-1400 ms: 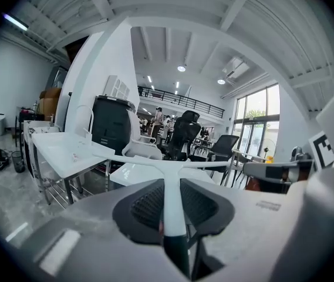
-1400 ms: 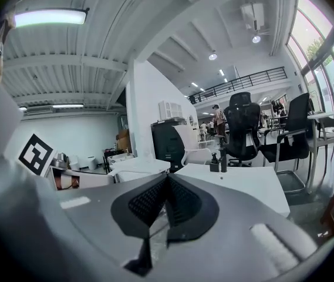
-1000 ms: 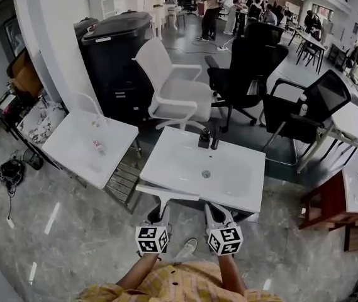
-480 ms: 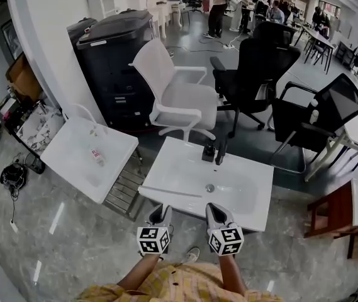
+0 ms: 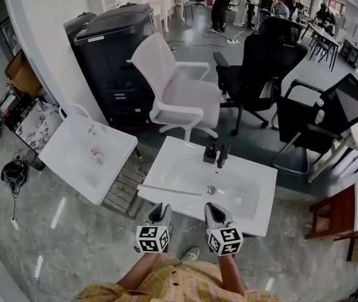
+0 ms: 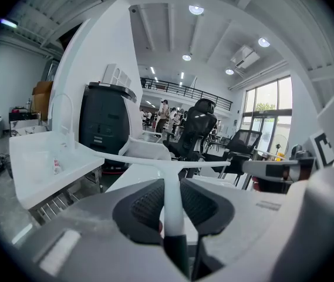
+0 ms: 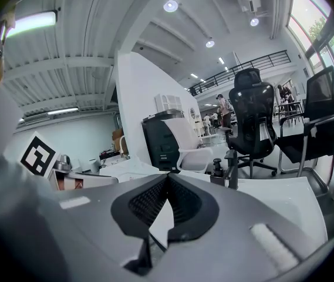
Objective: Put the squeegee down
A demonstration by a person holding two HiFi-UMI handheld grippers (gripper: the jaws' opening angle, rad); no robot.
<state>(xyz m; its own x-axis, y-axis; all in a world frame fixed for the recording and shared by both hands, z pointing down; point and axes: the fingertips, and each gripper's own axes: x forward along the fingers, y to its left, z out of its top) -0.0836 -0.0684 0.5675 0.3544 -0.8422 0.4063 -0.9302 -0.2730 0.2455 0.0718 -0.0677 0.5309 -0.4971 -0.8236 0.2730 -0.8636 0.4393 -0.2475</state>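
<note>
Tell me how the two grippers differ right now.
The left gripper is shut on the handle of a white squeegee; the right gripper is shut on nothing. The left gripper's jaws stand parted by the handle; the right gripper's tips meet. Both hover by the white sink.

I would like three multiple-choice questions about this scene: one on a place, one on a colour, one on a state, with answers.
1. Where is the blade of the squeegee? A) on the floor B) at the near edge of the sink C) on a chair
2. What colour is the tap on the sink? A) white B) red C) black
3. How is the left gripper? A) open B) shut on the squeegee's handle C) shut on nothing
Answers: 1 B, the blade runs along the sink's near left rim; 2 C, it is dark against the white sink; 3 B, its pads press the white handle.
</note>
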